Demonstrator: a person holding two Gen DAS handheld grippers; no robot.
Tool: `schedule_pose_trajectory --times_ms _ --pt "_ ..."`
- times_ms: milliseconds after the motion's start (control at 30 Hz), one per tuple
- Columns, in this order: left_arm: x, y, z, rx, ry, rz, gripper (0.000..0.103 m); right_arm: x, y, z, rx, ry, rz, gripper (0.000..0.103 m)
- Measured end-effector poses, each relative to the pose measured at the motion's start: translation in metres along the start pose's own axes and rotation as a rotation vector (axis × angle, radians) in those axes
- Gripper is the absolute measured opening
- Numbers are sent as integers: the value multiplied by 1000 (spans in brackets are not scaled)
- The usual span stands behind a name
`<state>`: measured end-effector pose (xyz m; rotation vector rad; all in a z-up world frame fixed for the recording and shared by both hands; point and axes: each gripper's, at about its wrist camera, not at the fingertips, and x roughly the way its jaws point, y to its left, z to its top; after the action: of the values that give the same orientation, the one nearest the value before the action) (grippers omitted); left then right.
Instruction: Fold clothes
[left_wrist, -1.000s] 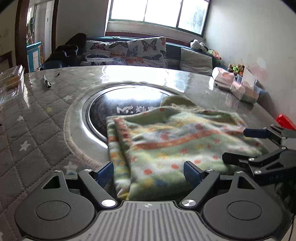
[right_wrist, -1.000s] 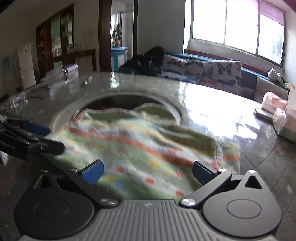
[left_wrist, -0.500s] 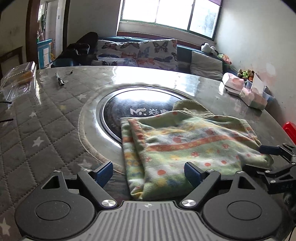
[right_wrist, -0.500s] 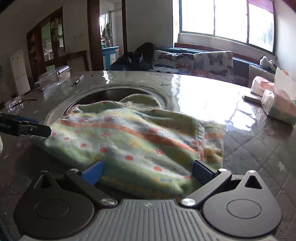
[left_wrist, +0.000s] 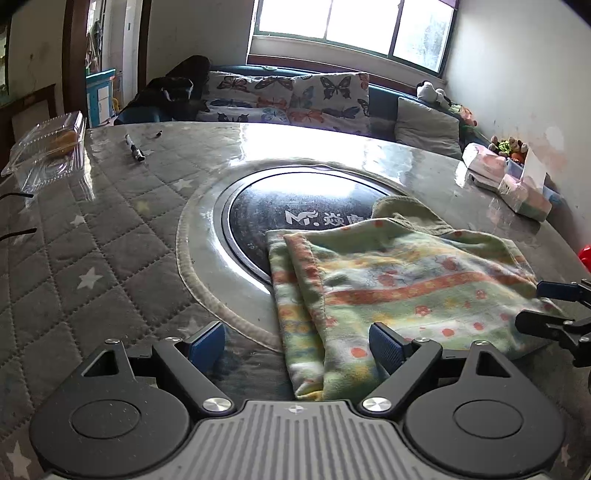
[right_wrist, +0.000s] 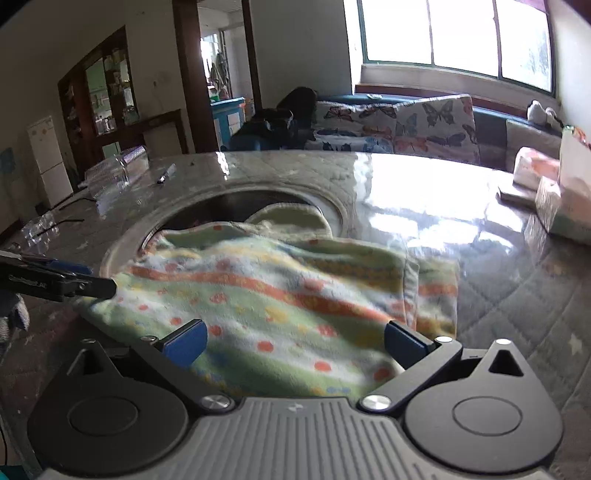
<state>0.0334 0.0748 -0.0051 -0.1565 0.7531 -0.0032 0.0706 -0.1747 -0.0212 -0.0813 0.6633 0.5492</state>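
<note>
A folded green garment (left_wrist: 406, 288) with orange stripes and dots lies flat on the round table, partly over the black centre disc (left_wrist: 295, 206). My left gripper (left_wrist: 295, 343) is open just above the garment's near left corner, its blue pads clear of the cloth. The right gripper's tips (left_wrist: 554, 306) show at the garment's right edge, apart from each other. In the right wrist view the same garment (right_wrist: 295, 291) fills the middle. My right gripper (right_wrist: 293, 345) stands open over its near edge, gripping nothing. The left gripper (right_wrist: 74, 280) reaches in beside the cloth's left corner.
A quilted star-patterned cover (left_wrist: 74, 258) spans the table. A clear plastic box (left_wrist: 48, 147) and a marker pen (left_wrist: 135, 147) lie at the far left, tissue packs (left_wrist: 517, 188) at the far right. A sofa with butterfly cushions (left_wrist: 288, 99) stands behind.
The garment now sits farther right in the left wrist view, and the right gripper's tips have drifted toward that view's right edge. Both grippers stay open with nothing held.
</note>
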Motion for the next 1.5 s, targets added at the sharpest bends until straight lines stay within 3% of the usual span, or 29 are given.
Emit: schedule_pose_trajectory --times_ms 133,433,700,867,1167,1367,1500 --pt "1 1 1 -6 2 7 91 2 11 7 -34 -6 21 103" --pt "2 19 7 -72 18 38 99 8 63 9 -251 21 84 102" --pt "-2 38 15 -164 5 44 99 10 118 12 -465 21 169 88" --pt "-6 53 22 -263 -2 -9 98 20 152 10 -586 28 211 74" --pt "1 56 24 -372 39 -137 91 40 179 6 -669 63 213 44" --pt "5 54 27 -420 56 -181 91 39 169 12 -591 61 249 18" --pt "9 51 32 -458 70 -213 91 31 156 25 -502 40 282 15"
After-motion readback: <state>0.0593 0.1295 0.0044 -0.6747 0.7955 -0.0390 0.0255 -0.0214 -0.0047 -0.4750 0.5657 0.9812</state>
